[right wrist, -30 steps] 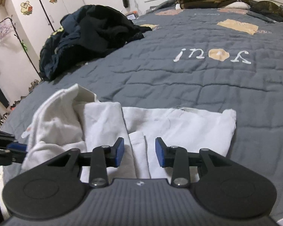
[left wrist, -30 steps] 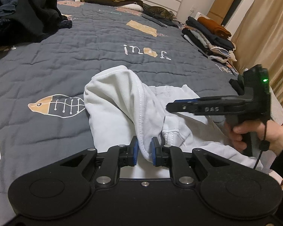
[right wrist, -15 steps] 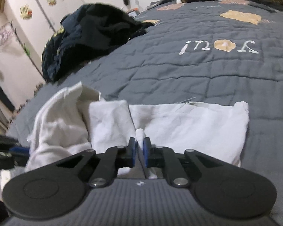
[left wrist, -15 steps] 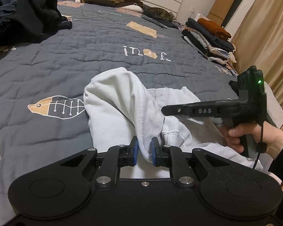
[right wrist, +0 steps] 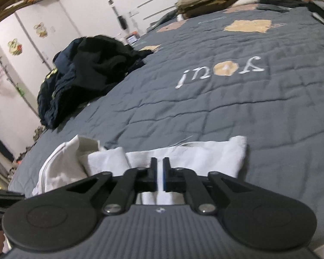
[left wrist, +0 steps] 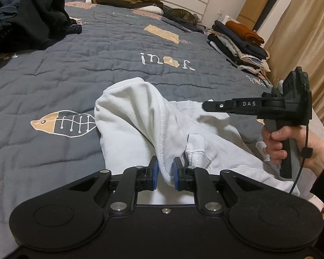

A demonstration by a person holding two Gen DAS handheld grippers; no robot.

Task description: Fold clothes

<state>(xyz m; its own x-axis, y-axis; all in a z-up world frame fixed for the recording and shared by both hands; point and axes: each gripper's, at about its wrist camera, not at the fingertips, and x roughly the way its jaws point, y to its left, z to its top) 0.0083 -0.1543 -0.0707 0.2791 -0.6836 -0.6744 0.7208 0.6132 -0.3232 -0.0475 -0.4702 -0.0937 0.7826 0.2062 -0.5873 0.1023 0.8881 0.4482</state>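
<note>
While a grey quilt point(left wrist: 80, 79) covers the bed, a white garment point(left wrist: 138, 116) lies crumpled near its front edge. The left gripper point(left wrist: 163, 172) clamps its hem; the right gripper point(right wrist: 159, 174) is closed, apparently empty. One-sided pulling could bunch the fabric.

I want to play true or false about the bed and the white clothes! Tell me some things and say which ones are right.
1. The left hand-held gripper pinches a seam of the white garment. True.
2. A striped cat lies at the far end of the bed. True.
3. The quilt is bright red. False: it is grey, with a fish picture on it.
4. The right hand-held gripper stands wide open. False: its blue pads are nearly together, with white cloth showing in the slit.
5. The dark clothes pile is neatly folded. False: it is a crumpled heap.
</note>
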